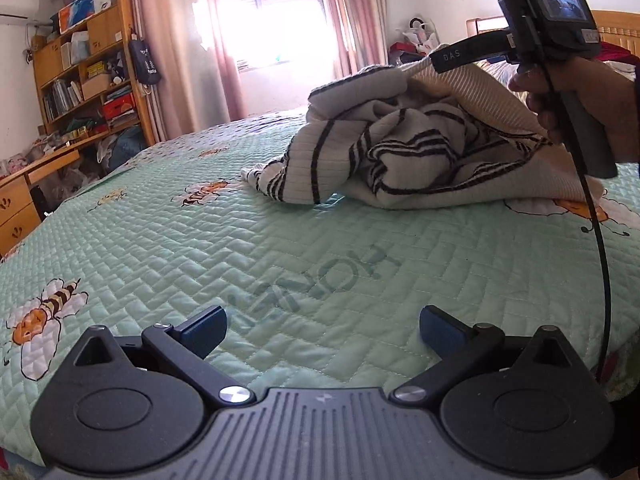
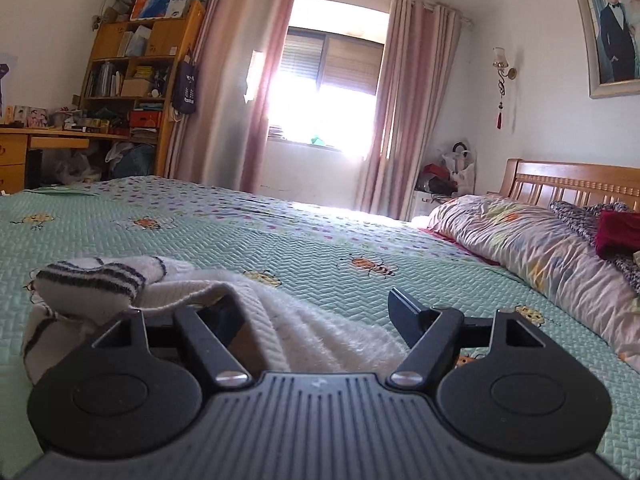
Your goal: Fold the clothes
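A cream knit sweater with black stripes (image 1: 400, 152) lies crumpled on the green quilted bedspread (image 1: 280, 248). My left gripper (image 1: 322, 332) is open and empty, low over the bedspread, well short of the sweater. The right gripper's body (image 1: 544, 20) shows in the left wrist view, held in a hand over the sweater's raised top edge. In the right wrist view my right gripper (image 2: 316, 320) is open, with the sweater (image 2: 280, 316) bunched between and under its fingers. Cloth drapes over the left finger (image 2: 224, 320). The jaws are not closed on it.
A rolled duvet (image 2: 520, 248) and folded clothes (image 2: 600, 224) lie along the wooden headboard (image 2: 568, 180). A wooden bookshelf (image 2: 136, 80) and desk (image 2: 44, 136) stand past the bed's far left side. A curtained window (image 2: 332, 88) is behind the bed.
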Motion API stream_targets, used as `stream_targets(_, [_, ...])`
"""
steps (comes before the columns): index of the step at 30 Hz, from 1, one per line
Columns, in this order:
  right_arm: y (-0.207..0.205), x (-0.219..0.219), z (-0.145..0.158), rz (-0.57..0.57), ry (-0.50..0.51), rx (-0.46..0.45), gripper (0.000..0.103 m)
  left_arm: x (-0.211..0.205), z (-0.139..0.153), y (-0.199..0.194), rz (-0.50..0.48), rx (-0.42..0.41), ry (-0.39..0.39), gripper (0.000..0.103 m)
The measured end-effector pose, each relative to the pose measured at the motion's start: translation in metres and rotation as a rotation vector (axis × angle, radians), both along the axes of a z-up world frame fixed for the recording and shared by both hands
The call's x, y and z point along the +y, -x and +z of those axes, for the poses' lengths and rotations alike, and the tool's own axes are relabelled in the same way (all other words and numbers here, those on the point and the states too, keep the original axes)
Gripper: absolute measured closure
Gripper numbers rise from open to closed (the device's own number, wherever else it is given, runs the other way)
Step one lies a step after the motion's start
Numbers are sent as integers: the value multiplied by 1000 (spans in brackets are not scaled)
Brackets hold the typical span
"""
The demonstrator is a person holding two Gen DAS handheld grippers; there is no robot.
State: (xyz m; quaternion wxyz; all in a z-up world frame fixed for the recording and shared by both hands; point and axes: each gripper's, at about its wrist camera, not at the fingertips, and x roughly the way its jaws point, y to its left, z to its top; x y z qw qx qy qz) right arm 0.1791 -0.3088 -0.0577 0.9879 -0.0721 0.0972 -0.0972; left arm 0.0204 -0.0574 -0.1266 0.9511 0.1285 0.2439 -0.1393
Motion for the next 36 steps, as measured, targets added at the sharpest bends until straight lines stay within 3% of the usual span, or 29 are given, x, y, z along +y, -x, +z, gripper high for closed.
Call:
stream_targets(6, [-59,-42,21,-112,-101,18,26,-5,2,-2,-29,-28,-18,1])
stream_targets(9, [-93,-69,26,-178,-137,53,19,-11,9,-5,-38,-66,-21,1])
stream_targets(13, [-111,-106,22,-170,-381,157,17,-21,20,-14,-65,-87,-7,1])
stream_targets(17, [-64,-115,17,-81,-610,121,18,-27,22,-17,-76,-89,-1,1])
stream_targets(22, [13,-62,19,114,-476,36,22,-29,18,-14,-86,-64,-4,1])
stream_targets(24, [30,-43,11,135,-431,39,25,-28,18,-10,-87,-61,-6,1])
stream_targets(28, [51,-9,-7,134,-401,62,43,-26,21,-4,-80,-68,-11,1])
stream_targets(31, [77,14,-7,85,-311,-58,42,-20,22,-3,-65,-63,-2,1])
stream_targets(36, [71,16,-13,170,-420,41,41,-14,23,-5,-42,-48,18,1])
